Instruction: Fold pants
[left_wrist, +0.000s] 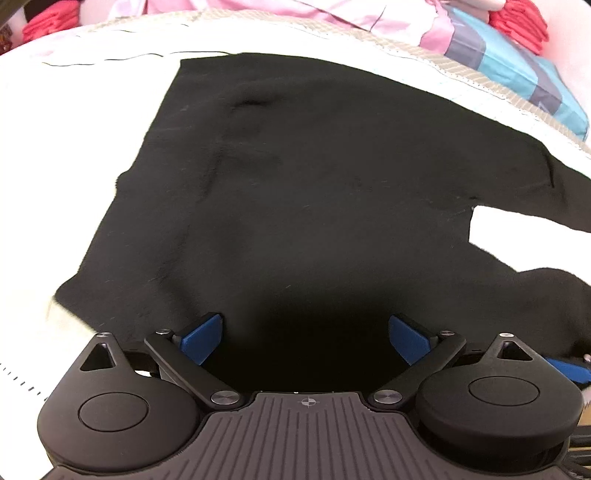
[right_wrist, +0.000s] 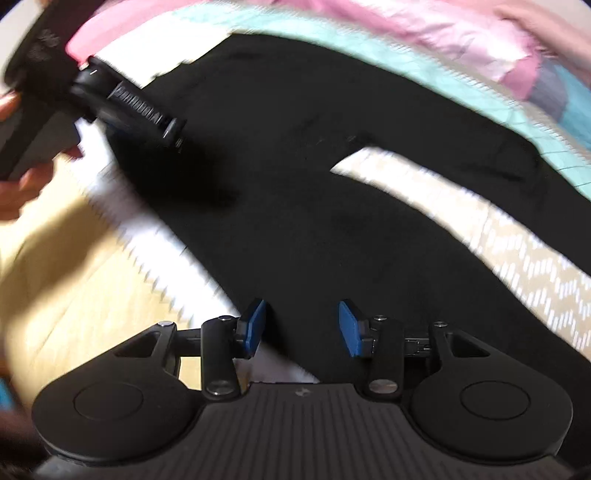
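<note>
The right gripper (right_wrist: 301, 332) hangs steeply over the black pants (right_wrist: 332, 229), its blue pads (right_wrist: 351, 332) standing apart with nothing between them; dark cloth shows through the gap, lying below rather than pinched. The left gripper (left_wrist: 306, 339) is spread wider, its pads (left_wrist: 205, 338) also bare, poised over the broad upper part of the same pants (left_wrist: 314, 184). Taking the pants as the landmark: they lie flat and unfolded on a pale patterned bedcover (right_wrist: 517, 258), the waist end beneath the left gripper and the two legs running away from it, with a wedge of bedcover visible between the legs in the right wrist view. The right gripper sits over the nearer leg, close to that leg's near edge, and the leg's long axis runs diagonally up and across its view toward the fork. In that same view the left gripper's body (right_wrist: 140, 107) and the person's hand (right_wrist: 22, 184) holding it appear beyond the pants' far side near the waist. Past the pants lie pink and turquoise bedding (left_wrist: 517, 62) and red folded items (left_wrist: 517, 26). The first fold looks not yet made; I judge the right gripper better placed for a leg, the left for the waist. The right view is blurred, so exact contact cannot be told.
</note>
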